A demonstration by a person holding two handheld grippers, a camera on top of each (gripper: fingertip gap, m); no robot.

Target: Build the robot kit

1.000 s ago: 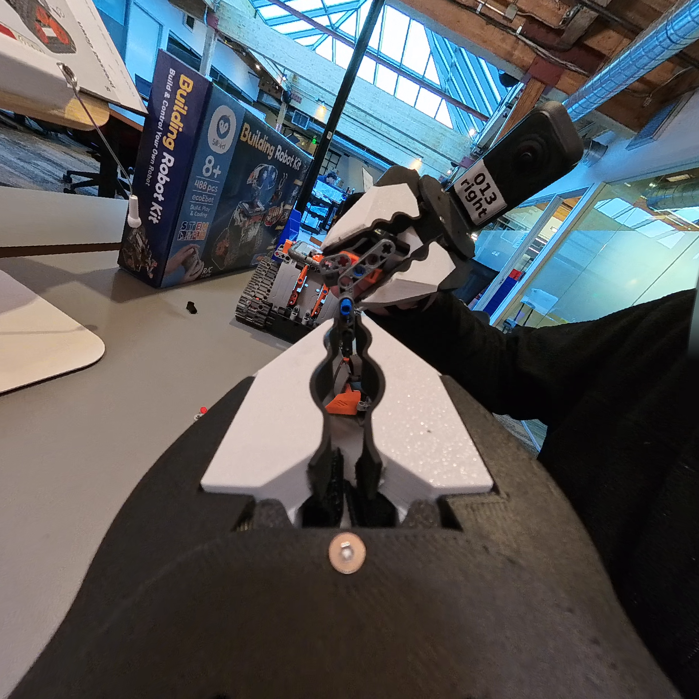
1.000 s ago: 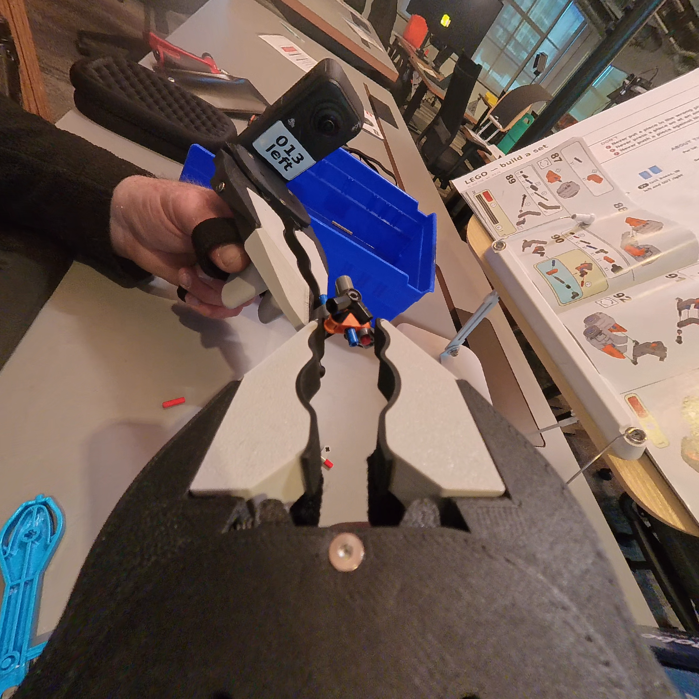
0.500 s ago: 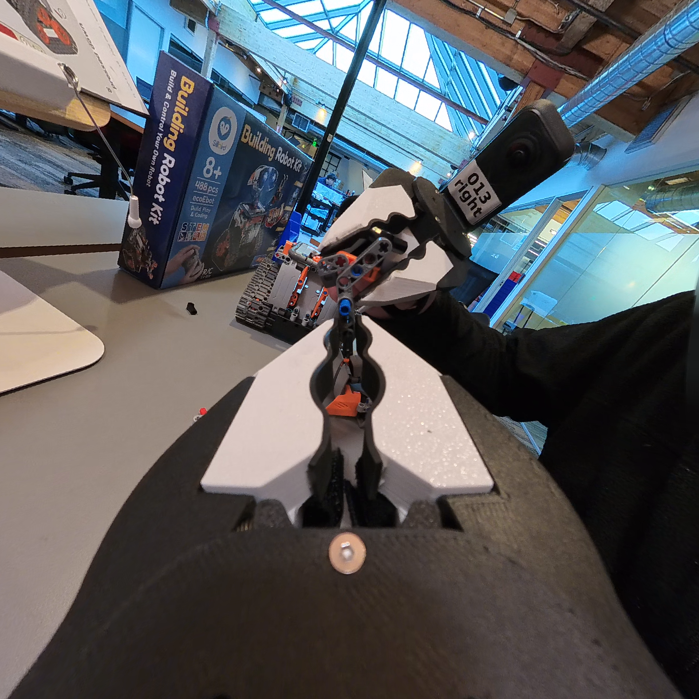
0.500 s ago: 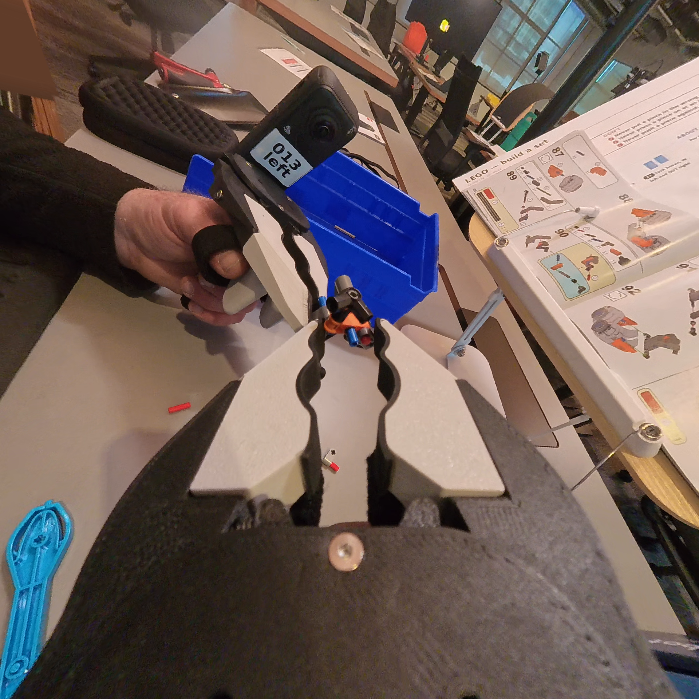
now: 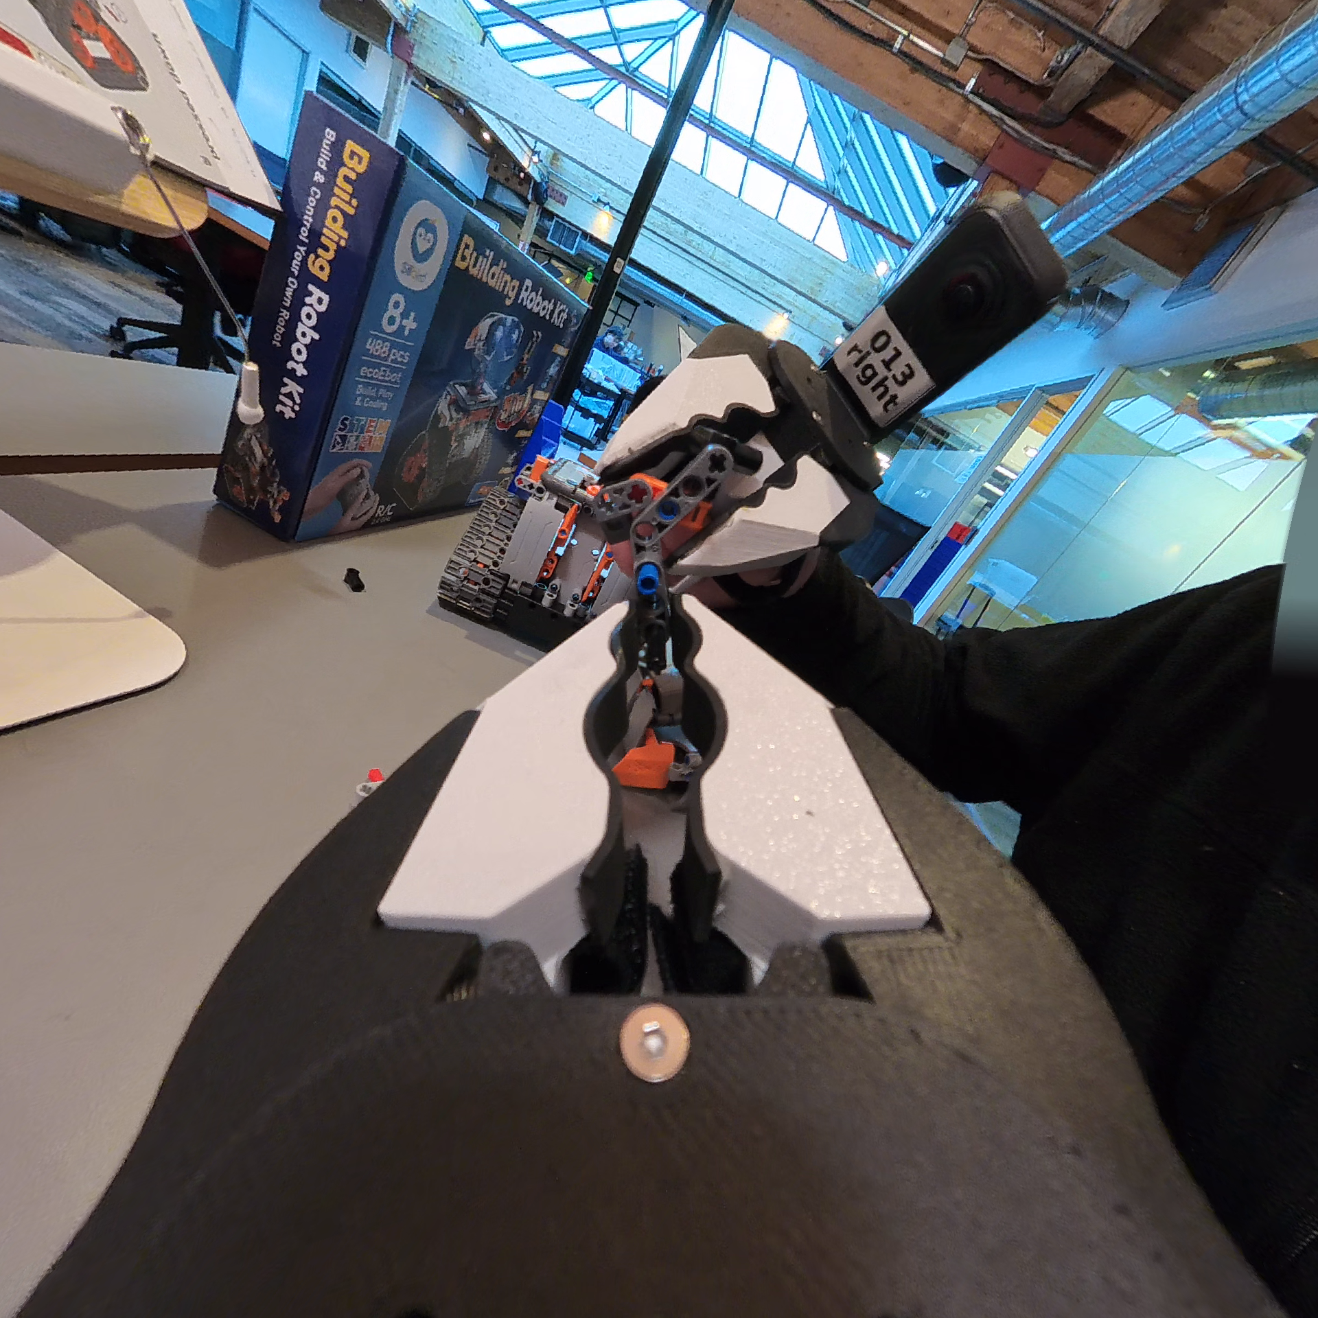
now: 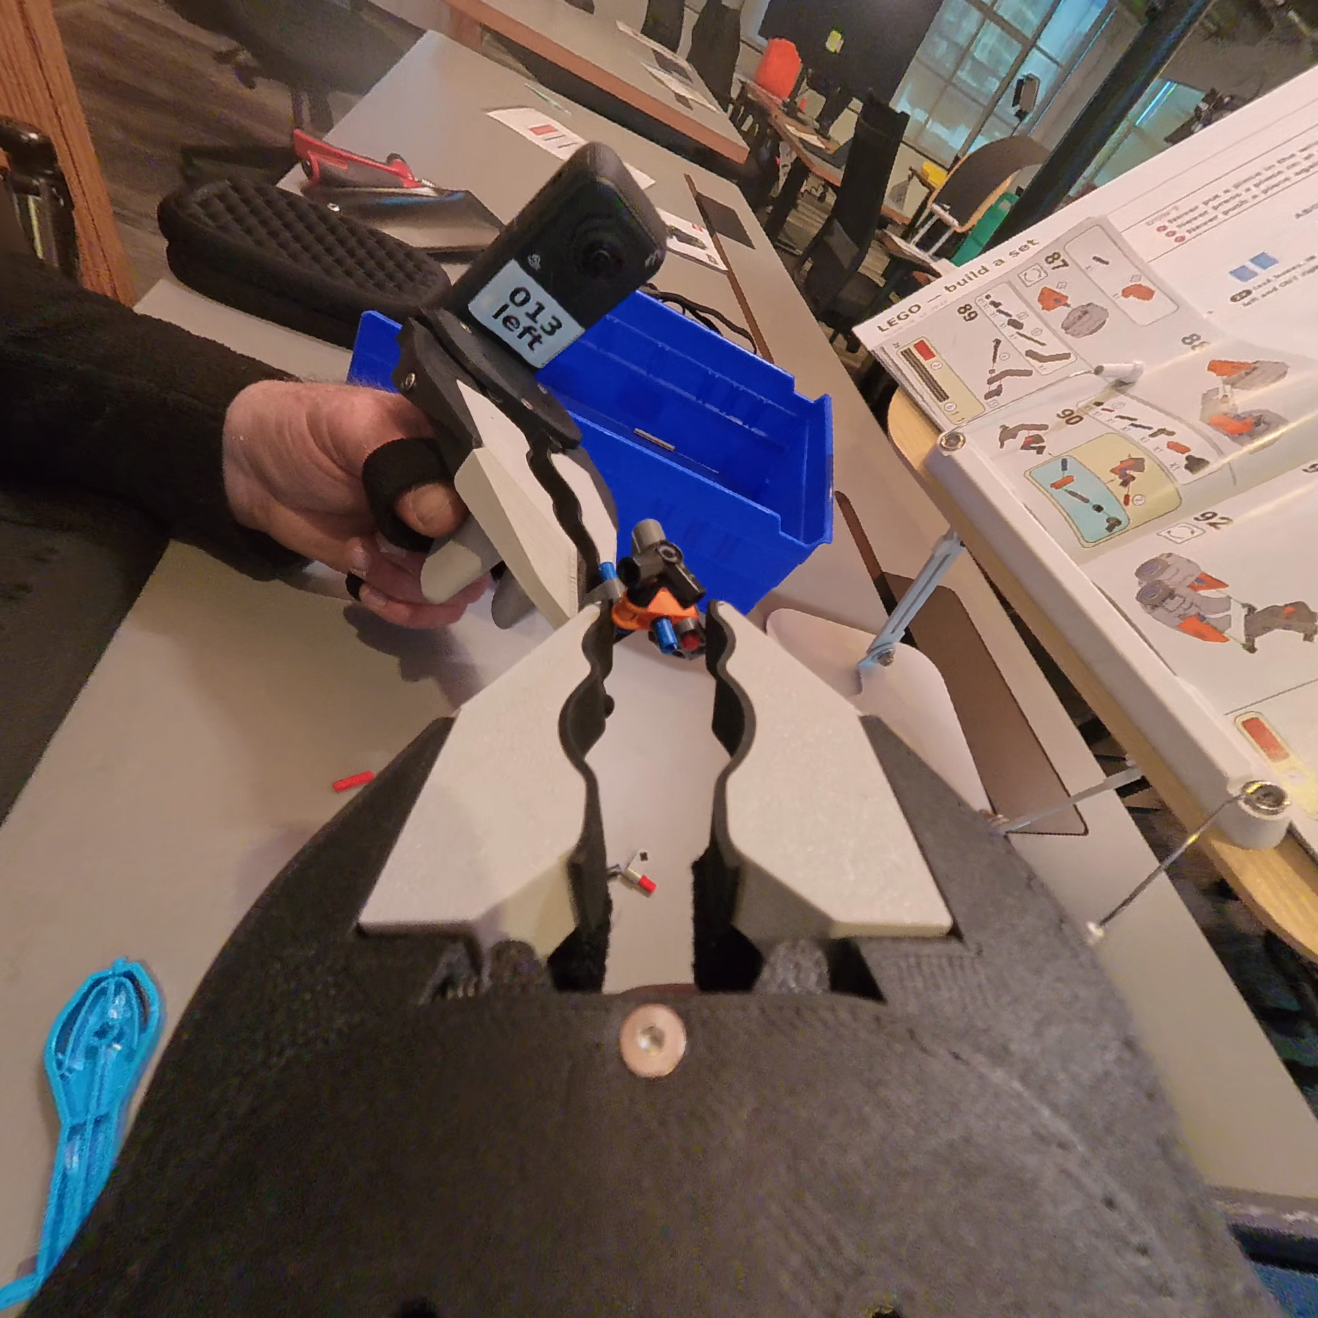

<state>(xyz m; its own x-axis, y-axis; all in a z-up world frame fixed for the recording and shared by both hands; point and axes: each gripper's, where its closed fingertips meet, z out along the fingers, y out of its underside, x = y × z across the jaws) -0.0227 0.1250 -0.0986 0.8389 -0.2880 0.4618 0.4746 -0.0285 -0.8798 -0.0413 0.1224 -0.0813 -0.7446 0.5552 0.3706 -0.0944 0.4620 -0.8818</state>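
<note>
Small brick sub-assembly of grey perforated beams, orange block and blue pins (image 5: 652, 513): held in the air above the grey surface (image 5: 214, 749), between the two grippers, touching nothing else.
- Orientation: in the left wrist view its long axis runs out along the left fingers, up and away to the right gripper. The angled grey beam bends near its far end, and a blue pin sits just past the left fingertips. In the right wrist view a short black and grey connector stands up above the orange block.
- Left gripper (image 5: 645, 620): fingers clenched almost together on the near, thin end of the sub-assembly.
- Right gripper (image 6: 656, 620): fingers part-spread, and the orange block end spans the gap at their tips. They appear to clamp it from both sides.
- Below: small grey and red pin (image 6: 638, 881) and loose red pin (image 6: 353, 781) on the surface.
- Beyond: blue plastic bin (image 6: 685, 442), just behind the left gripper.
- Right side: printed building-instruction sheet on a tilted board (image 6: 1141, 428).
- Far side: grey and orange tracked model (image 5: 528, 556), and behind it the dark blue kit box (image 5: 371, 342).
- Near edge: light blue plastic tool (image 6: 93, 1070), lying flat.
</note>
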